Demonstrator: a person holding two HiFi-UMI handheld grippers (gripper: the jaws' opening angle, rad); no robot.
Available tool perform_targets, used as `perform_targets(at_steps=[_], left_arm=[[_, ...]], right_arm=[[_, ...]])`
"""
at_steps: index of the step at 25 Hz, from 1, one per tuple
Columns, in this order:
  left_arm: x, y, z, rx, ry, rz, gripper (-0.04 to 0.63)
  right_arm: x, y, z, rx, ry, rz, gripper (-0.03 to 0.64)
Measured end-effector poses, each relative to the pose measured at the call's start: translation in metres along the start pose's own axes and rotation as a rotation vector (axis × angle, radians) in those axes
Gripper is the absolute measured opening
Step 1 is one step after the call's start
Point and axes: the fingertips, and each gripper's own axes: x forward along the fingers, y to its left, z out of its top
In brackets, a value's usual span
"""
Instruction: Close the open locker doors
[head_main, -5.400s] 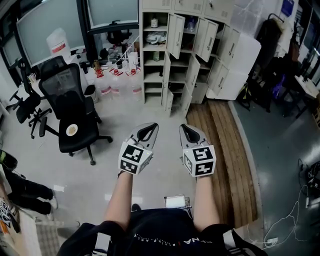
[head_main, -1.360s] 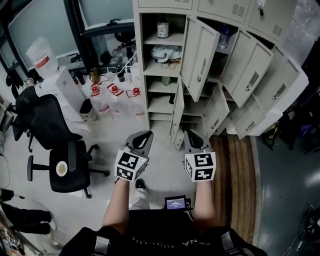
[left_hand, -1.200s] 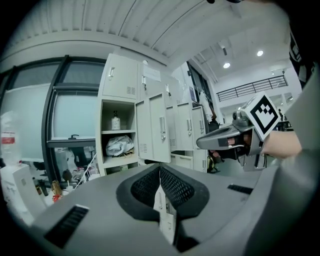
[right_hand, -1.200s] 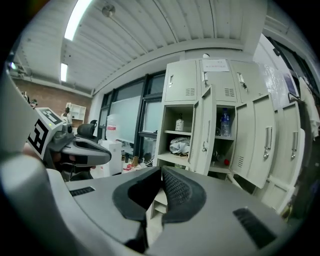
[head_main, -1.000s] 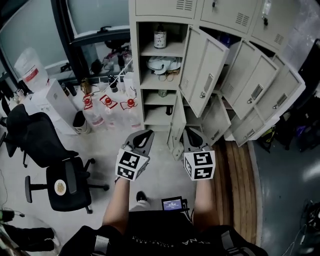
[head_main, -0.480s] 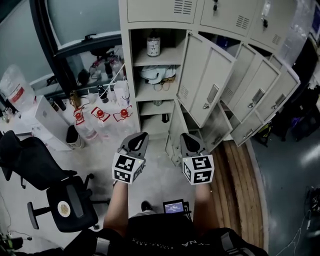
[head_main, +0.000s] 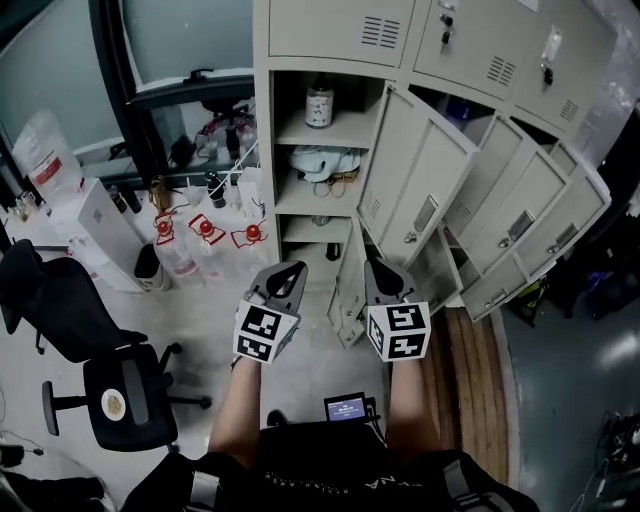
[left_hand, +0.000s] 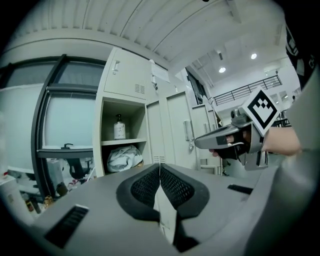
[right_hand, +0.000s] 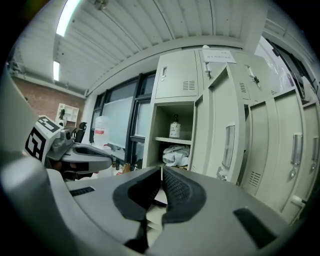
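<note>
The beige lockers (head_main: 340, 30) stand ahead with several doors swung open. The nearest open door (head_main: 415, 190) hangs beside an open column holding a bottle (head_main: 319, 103) and a white bundle (head_main: 318, 163). More open doors (head_main: 525, 215) fan out to the right, and a lower door (head_main: 350, 285) stands ajar. My left gripper (head_main: 290, 272) and right gripper (head_main: 378, 270) are held side by side short of the lockers, both shut and empty, touching nothing. The left gripper view has its shut jaw tips (left_hand: 159, 167) aimed at the open column; the right gripper (right_hand: 161, 169) faces the nearest door's handle (right_hand: 228, 145).
A black office chair (head_main: 120, 385) stands at the lower left. Water bottles with red caps (head_main: 205, 240) line the floor left of the lockers, next to a white dispenser (head_main: 85, 230). A wooden platform (head_main: 470, 370) runs along the right. A small screen (head_main: 347, 408) hangs at the person's waist.
The person has walked closer to the lockers, which now loom larger and nearer. Both grippers have advanced together, still side by side and shut.
</note>
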Motion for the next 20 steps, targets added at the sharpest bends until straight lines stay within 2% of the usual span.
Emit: perform_targets(at_steps=[4,6,20], left_arm=[[0.003,-0.006,0.007,-0.033,-0.017,-0.013,0.02],[0.004,-0.005,0.007,-0.023,-0.005,-0.005,0.02],[0.016,-0.014,0.011,-0.007,0.002,-0.033,0.02]], right_arm=[[0.004,-0.003,0.004,0.01,0.0,0.039,0.035],[0.005,-0.001,0.004,0.017,0.0,0.049,0.035],[0.003,-0.013,0.0,0.023,-0.005,0.031,0.035]])
